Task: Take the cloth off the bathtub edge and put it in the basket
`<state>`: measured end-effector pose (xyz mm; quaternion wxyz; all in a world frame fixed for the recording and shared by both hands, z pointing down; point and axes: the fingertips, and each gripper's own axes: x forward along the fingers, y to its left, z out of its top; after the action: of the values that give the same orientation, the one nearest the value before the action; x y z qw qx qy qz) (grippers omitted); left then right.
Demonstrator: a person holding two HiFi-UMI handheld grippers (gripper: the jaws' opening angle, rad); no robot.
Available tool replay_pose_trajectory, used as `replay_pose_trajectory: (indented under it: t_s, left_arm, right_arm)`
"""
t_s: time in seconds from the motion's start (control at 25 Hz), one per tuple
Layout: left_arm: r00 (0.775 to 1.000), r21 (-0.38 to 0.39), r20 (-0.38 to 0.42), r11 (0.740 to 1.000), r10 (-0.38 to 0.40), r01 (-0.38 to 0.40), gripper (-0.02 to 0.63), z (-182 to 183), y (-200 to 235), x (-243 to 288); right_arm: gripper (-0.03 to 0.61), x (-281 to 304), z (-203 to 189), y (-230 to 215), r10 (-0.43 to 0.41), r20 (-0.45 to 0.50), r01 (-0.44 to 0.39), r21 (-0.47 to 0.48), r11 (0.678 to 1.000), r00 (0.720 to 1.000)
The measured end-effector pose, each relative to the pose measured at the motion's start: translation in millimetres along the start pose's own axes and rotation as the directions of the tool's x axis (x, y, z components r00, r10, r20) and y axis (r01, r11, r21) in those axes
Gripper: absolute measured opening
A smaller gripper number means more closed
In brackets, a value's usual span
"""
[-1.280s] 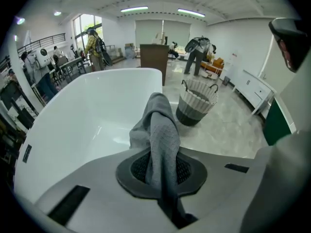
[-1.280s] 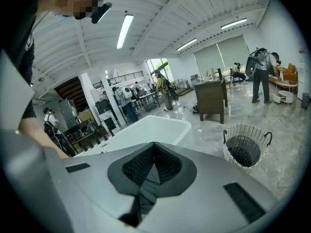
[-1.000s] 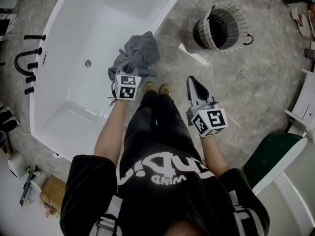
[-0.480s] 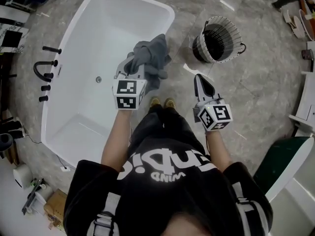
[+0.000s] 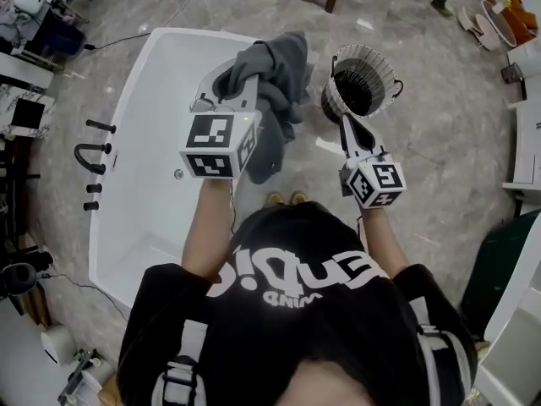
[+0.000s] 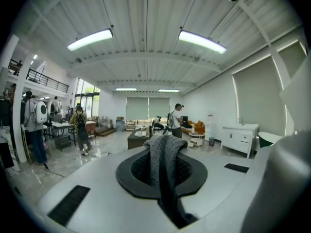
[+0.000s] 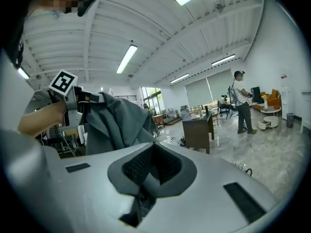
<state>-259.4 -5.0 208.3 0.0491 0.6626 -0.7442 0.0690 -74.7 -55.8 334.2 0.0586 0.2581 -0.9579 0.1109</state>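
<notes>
Our left tool point(image 5: 240, 86) grips the gray cloth point(image 5: 286, 64) above the bathtub point(image 5: 161, 100); our right tool point(image 5: 345, 123), clenched empty, points toward the basket point(image 5: 391, 73).

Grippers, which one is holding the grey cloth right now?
The left gripper: its jaws are shut on the cloth. The right gripper is shut too, but holds nothing.

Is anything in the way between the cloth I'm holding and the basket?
Nothing visible does. The cloth hangs from the left gripper beside the basket; the right gripper sits nearer you, off that path.
</notes>
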Motion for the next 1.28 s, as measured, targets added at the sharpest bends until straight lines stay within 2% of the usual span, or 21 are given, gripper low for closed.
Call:
replay_pose_trajectory:
  t_s: [0.12,0.28,0.52,0.76,1.08,1.28]
  left_arm:
    - [0.998,0.012,0.056,1.000,-0.021,0.020,0.025,29,-7,2]
    - [0.994,0.024,0.088,0.997,-0.068,0.066,0.025,51,-19,9]
    - [0.980,0.034,0.101,0.985,-0.171,0.168,0.025,58,-41,24]
    - [0.961,0.033,0.096,0.966,-0.258,0.256,0.025,56,-58,51]
    - [0.933,0.060,0.098,0.938,-0.345,0.340,0.025,61,-101,124]
    - [0.932,0.046,0.090,0.936,-0.351,0.348,0.025,69,-120,186]
  right_arm:
    - [0.014,-7,9,-6,-0.030,0.025,0.030,-0.003,1.000,0.999]
    - [0.014,-18,9,-8,-0.066,0.028,0.066,0.005,0.998,0.997]
    - [0.014,-40,3,-19,-0.159,0.037,0.158,0.034,0.987,0.987]
    - [0.014,-55,-10,-38,-0.266,0.048,0.262,0.081,0.962,0.963]
    - [0.014,-49,-12,-108,-0.342,0.064,0.334,0.114,0.936,0.937]
    - [0.014,-28,-6,-165,-0.341,0.051,0.333,0.127,0.934,0.939]
